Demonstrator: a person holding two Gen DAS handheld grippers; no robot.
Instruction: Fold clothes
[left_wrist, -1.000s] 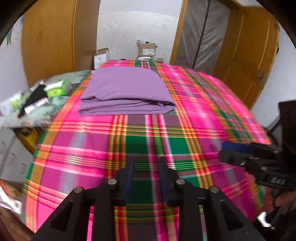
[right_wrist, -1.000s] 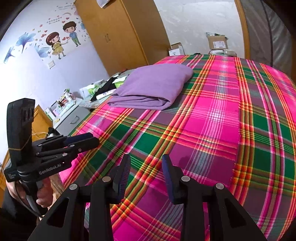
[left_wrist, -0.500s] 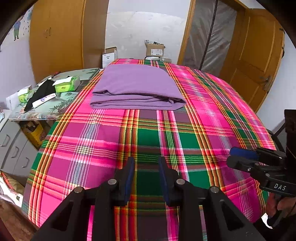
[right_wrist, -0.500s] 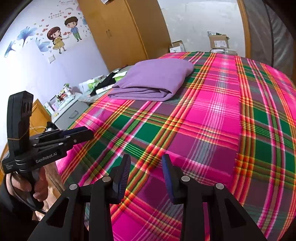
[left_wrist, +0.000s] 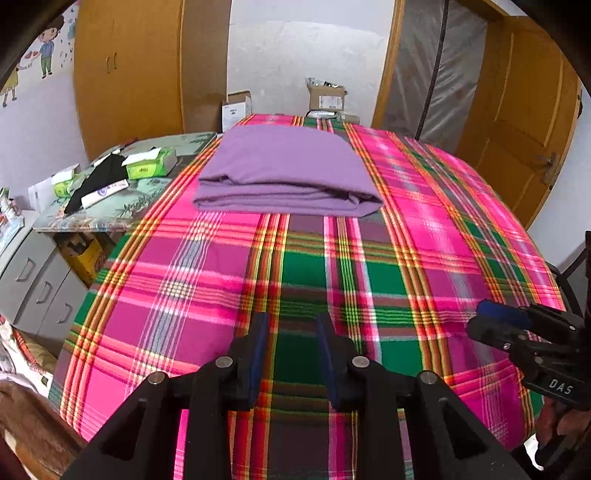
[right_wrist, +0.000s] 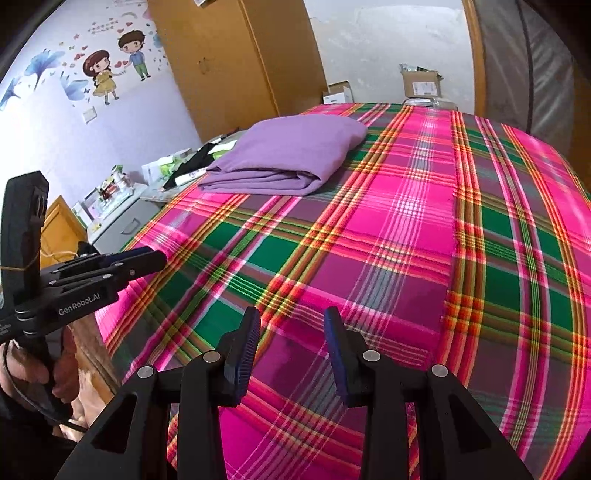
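Two grippers hang over the near end of a pink-and-green plaid bedspread, the left gripper and the right gripper each with jaws parted and nothing between them. A folded purple garment lies flat on the spread at twelve o'clock from the left gripper, well apart from both. A green tissue box sits on the side table at ten o'clock.

Plaid-covered bed, wooden wardrobe, cartoon-stickered wall, grey drawers, cardboard boxes
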